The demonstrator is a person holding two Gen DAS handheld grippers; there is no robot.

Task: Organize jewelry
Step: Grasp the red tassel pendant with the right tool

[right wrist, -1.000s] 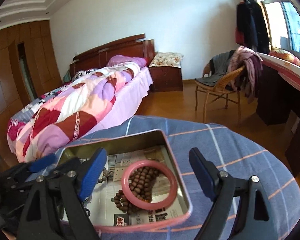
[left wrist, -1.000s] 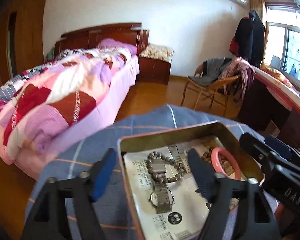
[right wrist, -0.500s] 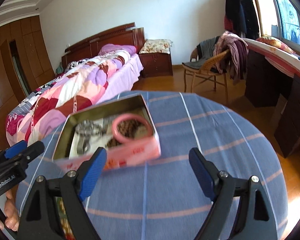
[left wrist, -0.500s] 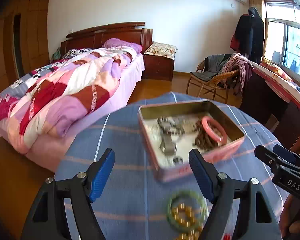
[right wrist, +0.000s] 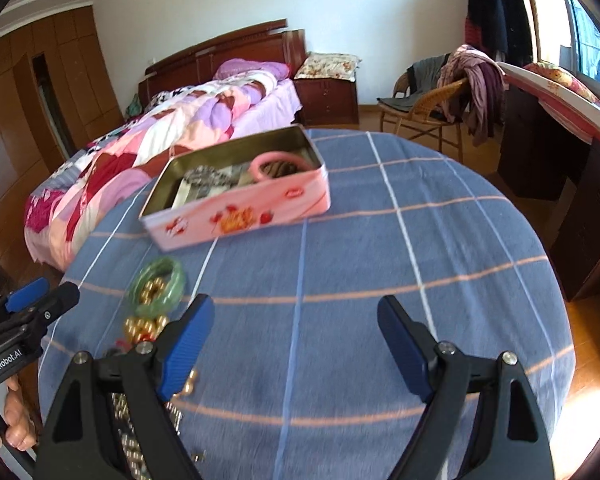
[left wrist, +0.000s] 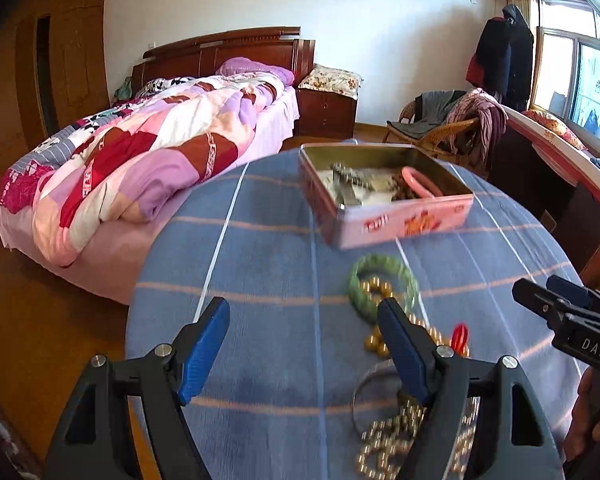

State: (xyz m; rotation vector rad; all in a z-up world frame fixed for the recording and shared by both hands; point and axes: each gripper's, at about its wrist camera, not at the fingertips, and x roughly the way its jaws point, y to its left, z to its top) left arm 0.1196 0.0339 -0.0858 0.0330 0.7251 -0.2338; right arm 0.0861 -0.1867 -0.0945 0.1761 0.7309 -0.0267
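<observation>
Both sets of jaws stand wide apart with nothing between them; the right gripper (right wrist: pixel 296 344) has just closed a little, and the left gripper (left wrist: pixel 304 344) has not. The loose jewelry is a heap: a green bangle (left wrist: pixel 382 288) lies just ahead of the left gripper's right jaw, gold beads (left wrist: pixel 380 342) sit inside and beside it, a thin ring (left wrist: pixel 370 394) and a bead chain lie right under that jaw, and a small red thing (left wrist: pixel 460 334) is just past it. The heap is blurry, so I cannot tell which strands cross. A grab there could catch two pieces at once, or drag the chain along, because they lie on top of each other. The round bangle could also slip out sideways. The tin (left wrist: pixel 384 196) sits farther ahead of both grippers on the cloth (right wrist: pixel 380 260), open side up, with a pink bangle (left wrist: pixel 420 182) inside. Its long side runs from near-left to far-right in the right view.
</observation>
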